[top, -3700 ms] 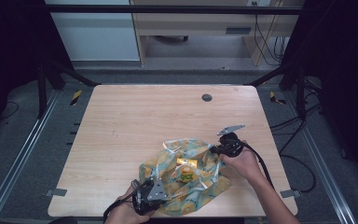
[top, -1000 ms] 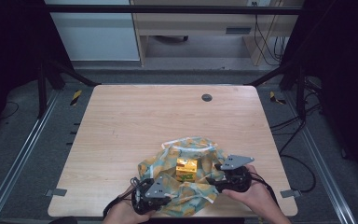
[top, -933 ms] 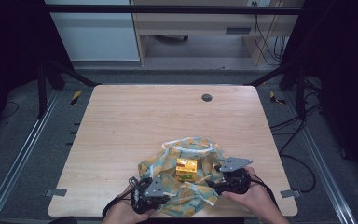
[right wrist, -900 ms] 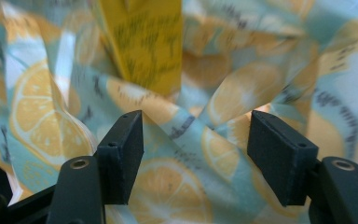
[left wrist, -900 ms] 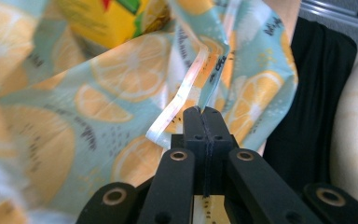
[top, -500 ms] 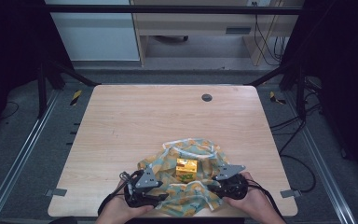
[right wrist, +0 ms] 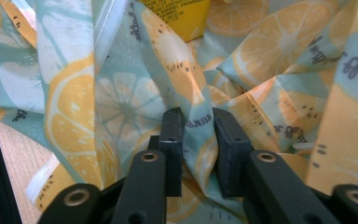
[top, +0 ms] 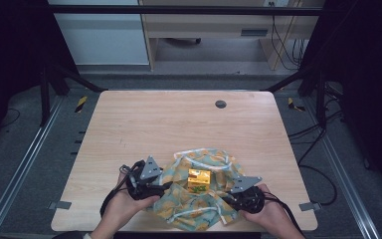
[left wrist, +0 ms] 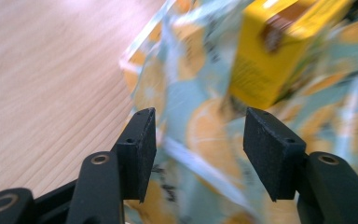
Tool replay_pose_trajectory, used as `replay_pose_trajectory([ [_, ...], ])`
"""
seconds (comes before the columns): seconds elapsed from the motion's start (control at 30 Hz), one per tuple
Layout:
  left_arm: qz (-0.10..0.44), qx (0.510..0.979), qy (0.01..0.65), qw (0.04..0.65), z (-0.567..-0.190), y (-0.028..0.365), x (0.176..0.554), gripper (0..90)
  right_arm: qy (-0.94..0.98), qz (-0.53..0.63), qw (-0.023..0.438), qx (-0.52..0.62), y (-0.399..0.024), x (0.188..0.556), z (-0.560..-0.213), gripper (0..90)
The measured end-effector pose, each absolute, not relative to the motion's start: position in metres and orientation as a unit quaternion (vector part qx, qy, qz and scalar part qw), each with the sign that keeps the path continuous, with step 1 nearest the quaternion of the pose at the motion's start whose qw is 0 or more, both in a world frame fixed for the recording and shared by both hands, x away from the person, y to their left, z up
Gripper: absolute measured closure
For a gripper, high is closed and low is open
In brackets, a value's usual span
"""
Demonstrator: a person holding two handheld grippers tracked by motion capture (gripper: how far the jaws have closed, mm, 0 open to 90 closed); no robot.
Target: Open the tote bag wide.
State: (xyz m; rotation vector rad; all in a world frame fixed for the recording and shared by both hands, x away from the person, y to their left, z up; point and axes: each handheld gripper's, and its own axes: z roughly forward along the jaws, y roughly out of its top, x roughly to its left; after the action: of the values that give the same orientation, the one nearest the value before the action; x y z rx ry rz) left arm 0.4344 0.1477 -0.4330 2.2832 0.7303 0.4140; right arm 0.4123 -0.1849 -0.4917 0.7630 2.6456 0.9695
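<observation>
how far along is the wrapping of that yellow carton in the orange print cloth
Early. Done: the yellow carton stands on the spread orange-print cloth. In hand: the right gripper has been closing its jaws on a fold of cloth, while the left gripper has just been opening, jaws apart over the cloth. Left: the carton is uncovered, no corners tied.

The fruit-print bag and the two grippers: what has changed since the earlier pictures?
The left gripper has just opened its jaws, letting go of the bag, and moved left. The right gripper came from the bag's far right edge to its near right corner and has just been closing on a fold. The yellow carton stayed.
</observation>
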Motion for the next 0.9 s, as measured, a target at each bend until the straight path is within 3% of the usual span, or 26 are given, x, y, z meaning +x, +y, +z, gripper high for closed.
replay_pose_trajectory([
  [0.03,0.158,0.884,0.283,0.338,-0.438,0.147,0.438,46.8,0.901,0.331,0.111,0.259,-0.185,0.413,-0.492,79.2],
  [0.2,0.144,0.896,0.28,0.314,-0.454,0.147,0.447,76.8,0.902,0.332,0.106,0.256,-0.186,0.413,-0.491,87.8],
  [0.3,0.154,0.897,0.279,0.308,-0.458,0.147,0.449,85.2,0.904,0.33,0.105,0.252,-0.187,0.413,-0.489,89.2],
  [0.57,0.198,0.893,0.282,0.289,-0.46,0.152,0.452,87.3,0.909,0.326,0.101,0.241,-0.198,0.405,-0.49,90.0],
  [0.9,0.188,0.895,0.293,0.28,-0.475,0.156,0.456,87.8,0.911,0.323,0.098,0.236,-0.203,0.4,-0.492,90.0],
])
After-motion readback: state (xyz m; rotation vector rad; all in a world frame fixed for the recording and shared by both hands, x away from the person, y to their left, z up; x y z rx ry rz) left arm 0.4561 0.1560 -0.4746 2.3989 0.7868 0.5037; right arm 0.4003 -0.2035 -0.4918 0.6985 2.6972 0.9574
